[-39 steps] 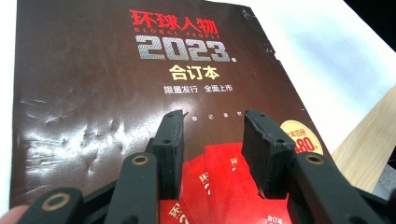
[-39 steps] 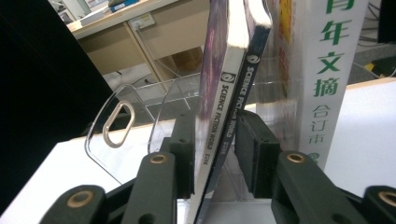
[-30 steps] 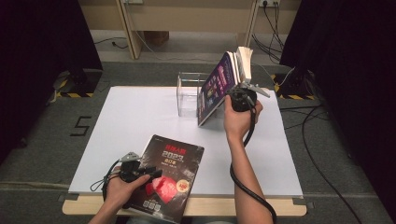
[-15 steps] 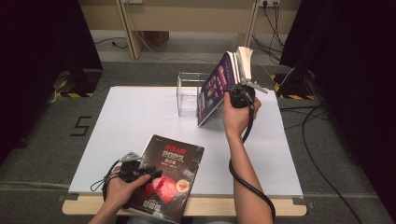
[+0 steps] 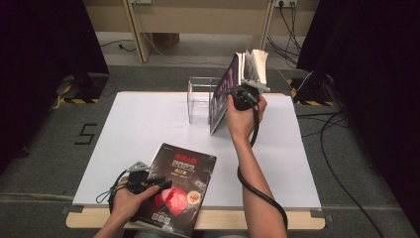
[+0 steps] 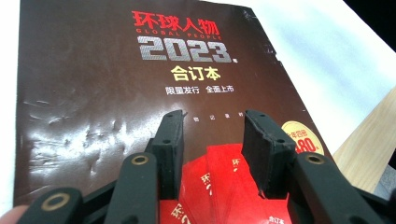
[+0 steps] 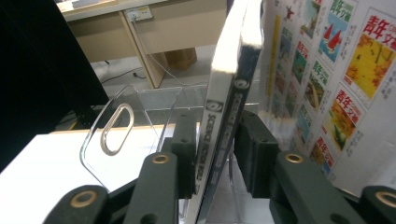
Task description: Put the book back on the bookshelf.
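The right tool point(image 7: 212, 140) clamped an upright magazine point(image 7: 229, 93) by its spine beside a clear stand point(image 7: 116, 123); the left tool point(image 6: 212, 140), jaws apart, rested on a dark magazine point(image 6: 116, 93).

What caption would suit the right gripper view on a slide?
Right gripper holds a magazine by its spine, upright, beside a clear rack.

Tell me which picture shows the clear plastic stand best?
The high view: the clear plastic stand shows whole on the white table, just left of the upright magazine. The right gripper view shows its see-through walls with an oval hole, partly behind the magazine.
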Demonstrator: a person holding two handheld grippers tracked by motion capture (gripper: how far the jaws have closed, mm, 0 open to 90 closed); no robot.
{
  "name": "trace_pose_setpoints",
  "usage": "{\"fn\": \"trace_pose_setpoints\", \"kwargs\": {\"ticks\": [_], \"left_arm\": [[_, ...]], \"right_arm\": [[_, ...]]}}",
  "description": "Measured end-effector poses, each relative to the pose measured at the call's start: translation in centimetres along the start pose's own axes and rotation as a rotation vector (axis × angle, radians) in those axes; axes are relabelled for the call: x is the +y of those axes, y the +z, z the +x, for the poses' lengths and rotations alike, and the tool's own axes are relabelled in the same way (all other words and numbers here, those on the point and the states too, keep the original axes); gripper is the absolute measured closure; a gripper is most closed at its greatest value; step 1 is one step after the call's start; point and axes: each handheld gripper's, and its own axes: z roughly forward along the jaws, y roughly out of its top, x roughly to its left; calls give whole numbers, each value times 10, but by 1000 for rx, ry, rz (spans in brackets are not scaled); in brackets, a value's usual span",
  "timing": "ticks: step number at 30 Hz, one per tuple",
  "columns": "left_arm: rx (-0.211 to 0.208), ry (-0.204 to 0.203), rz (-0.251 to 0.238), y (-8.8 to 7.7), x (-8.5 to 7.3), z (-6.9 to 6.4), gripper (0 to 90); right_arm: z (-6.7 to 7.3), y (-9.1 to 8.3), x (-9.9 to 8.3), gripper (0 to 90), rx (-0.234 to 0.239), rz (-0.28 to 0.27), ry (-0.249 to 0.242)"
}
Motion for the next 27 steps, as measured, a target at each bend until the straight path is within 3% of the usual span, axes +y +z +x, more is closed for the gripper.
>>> {"fn": "trace_pose_setpoints", "kwargs": {"ticks": [4, 7, 16, 27], "left_arm": [[-1, -1, -2, 0, 0, 0, 582], [0, -3, 1, 1, 0, 1, 582], [-2, -1, 2, 0, 0, 1, 582], [-4, 1, 5, 1, 0, 1, 582]], "right_arm": [[-5, 7, 1, 686, -20, 7, 23], [-8, 9, 1, 685, -6, 7, 35], [-2, 19, 5, 683, -7, 23, 43], [-6, 24, 5, 750, -30, 39, 69]]}}
